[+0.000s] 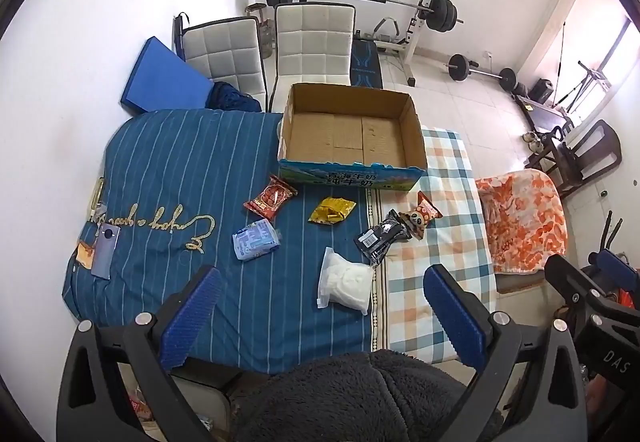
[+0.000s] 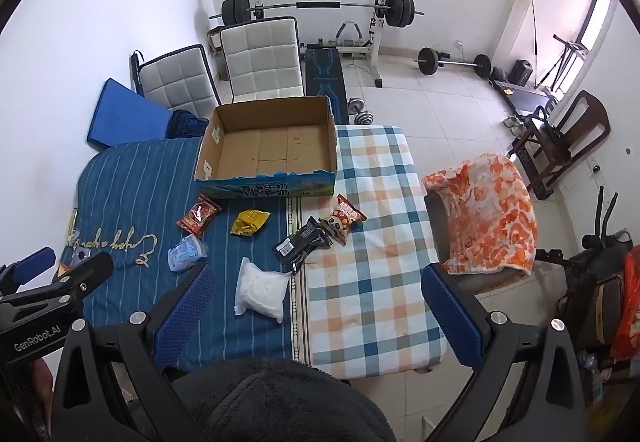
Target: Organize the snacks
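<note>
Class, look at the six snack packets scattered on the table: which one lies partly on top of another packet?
The black packet. Its far end overlaps the orange panda packet, while the red, yellow, pale blue and white packets each lie apart from the rest.

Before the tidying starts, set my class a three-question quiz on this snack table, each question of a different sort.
1. True or false: the open cardboard box holds snacks.
2. How many snack packets lie loose on the cloth?
3. Which packet overlaps the black foil packet: A the yellow crinkled packet, B the orange panda-print packet, C the clear bag of white pieces?

Key: 1 false, it is empty. 2 six. 3 B.
</note>
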A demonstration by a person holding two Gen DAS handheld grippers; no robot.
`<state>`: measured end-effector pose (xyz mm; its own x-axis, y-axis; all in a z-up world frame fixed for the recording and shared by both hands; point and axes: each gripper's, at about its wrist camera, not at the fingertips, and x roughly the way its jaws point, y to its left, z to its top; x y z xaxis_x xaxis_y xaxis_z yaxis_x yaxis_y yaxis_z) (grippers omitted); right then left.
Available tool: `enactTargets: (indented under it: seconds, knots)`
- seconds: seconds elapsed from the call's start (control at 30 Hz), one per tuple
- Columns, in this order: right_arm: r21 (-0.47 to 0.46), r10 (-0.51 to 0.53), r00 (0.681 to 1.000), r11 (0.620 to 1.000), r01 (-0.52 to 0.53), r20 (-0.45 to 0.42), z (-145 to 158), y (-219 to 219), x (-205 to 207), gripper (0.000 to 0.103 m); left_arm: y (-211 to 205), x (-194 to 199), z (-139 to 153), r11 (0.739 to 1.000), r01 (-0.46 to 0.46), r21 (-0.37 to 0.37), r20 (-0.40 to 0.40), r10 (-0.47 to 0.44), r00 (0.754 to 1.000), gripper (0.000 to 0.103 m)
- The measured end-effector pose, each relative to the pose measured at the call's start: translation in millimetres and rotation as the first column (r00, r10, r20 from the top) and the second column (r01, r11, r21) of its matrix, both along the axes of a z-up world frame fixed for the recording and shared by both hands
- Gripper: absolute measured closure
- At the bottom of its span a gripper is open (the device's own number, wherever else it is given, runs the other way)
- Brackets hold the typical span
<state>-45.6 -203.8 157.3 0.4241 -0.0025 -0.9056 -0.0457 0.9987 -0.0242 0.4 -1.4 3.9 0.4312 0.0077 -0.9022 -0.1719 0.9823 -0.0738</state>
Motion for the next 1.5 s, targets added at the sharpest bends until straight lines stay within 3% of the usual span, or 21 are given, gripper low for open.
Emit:
enactTargets:
  seconds: [1.5]
  knots:
    - [0.018, 0.011, 1.0, 1.0, -0.011, 0.001, 1, 1, 8, 0.0, 10, -1, 0, 1.0, -0.011, 0.003, 0.002, 0.011, 1.0, 0.0]
